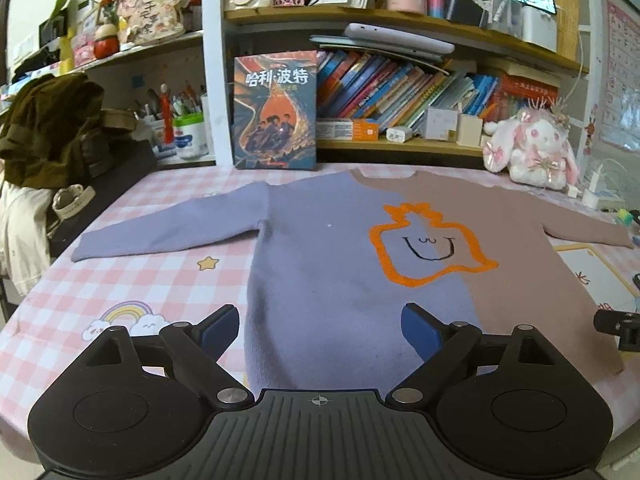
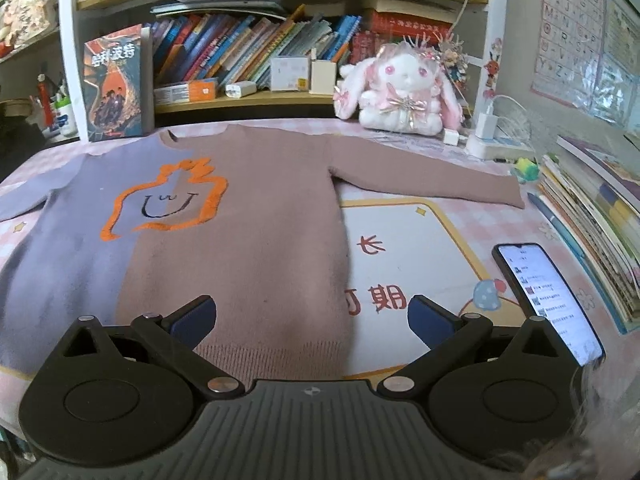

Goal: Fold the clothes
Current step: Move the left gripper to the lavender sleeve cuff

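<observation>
A two-tone sweater [image 1: 320,248] lies flat on the table, face up, sleeves spread, purple on its left half and brown [image 2: 256,216] on its right, with an orange outline figure on the chest. My left gripper [image 1: 320,326] is open and empty, hovering over the purple lower half near the hem. My right gripper [image 2: 312,318] is open and empty, over the brown hem at the sweater's right edge. The purple sleeve [image 1: 168,226] lies out to the left, the brown sleeve [image 2: 432,178] out to the right.
The table has a pink checked cloth [image 1: 120,280]. A lit phone [image 2: 548,300] and a stack of books [image 2: 596,216] lie at the right. A plush rabbit [image 2: 404,92], a standing book [image 1: 276,110] and shelves line the back. Dark clothes [image 1: 48,132] are piled at the left.
</observation>
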{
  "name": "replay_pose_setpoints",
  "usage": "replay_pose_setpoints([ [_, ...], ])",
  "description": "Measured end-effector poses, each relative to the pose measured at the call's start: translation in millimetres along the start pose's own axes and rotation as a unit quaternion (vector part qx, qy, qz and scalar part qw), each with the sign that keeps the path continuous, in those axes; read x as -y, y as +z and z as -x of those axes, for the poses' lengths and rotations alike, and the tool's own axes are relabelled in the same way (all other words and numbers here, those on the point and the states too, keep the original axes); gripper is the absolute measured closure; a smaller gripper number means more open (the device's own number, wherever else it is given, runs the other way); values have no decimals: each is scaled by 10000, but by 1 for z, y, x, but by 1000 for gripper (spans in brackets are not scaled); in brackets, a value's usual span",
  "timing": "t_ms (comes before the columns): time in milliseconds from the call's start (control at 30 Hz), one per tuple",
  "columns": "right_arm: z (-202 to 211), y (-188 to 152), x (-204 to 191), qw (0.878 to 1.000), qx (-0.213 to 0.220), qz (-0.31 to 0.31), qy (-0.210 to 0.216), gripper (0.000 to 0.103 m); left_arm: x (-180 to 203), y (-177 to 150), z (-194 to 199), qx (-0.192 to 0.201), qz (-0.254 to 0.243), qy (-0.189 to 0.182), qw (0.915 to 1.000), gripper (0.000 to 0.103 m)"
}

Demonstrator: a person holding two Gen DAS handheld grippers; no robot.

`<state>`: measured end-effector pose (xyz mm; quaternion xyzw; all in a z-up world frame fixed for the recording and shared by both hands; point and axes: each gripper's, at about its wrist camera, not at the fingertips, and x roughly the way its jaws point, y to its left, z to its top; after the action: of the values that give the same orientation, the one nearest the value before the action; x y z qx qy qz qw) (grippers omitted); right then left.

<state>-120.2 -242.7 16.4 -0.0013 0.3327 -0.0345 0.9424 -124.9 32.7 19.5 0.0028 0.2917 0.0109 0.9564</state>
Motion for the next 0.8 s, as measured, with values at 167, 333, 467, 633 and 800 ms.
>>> replay_pose_setpoints([
  [167,3,1,-14,9996,40,-71,-278,0,-24,3,-9,35,-73,-182,9998,9],
  [333,7,-1,-47,9985,-8,-237,-497,0,-65,15,-22,7,-112,-345,9993,9],
  [467,14,-2,-85,9983,68,-229,-523,0,-99,23,-33,-40,-185,-507,9985,8],
  [633,15,-6,-130,9974,56,-362,-619,0,-139,25,-47,-113,-269,-624,9976,6],
  [800,11,-11,-167,9966,23,-501,-648,0,-183,28,-61,-90,-156,-443,9989,6],
])
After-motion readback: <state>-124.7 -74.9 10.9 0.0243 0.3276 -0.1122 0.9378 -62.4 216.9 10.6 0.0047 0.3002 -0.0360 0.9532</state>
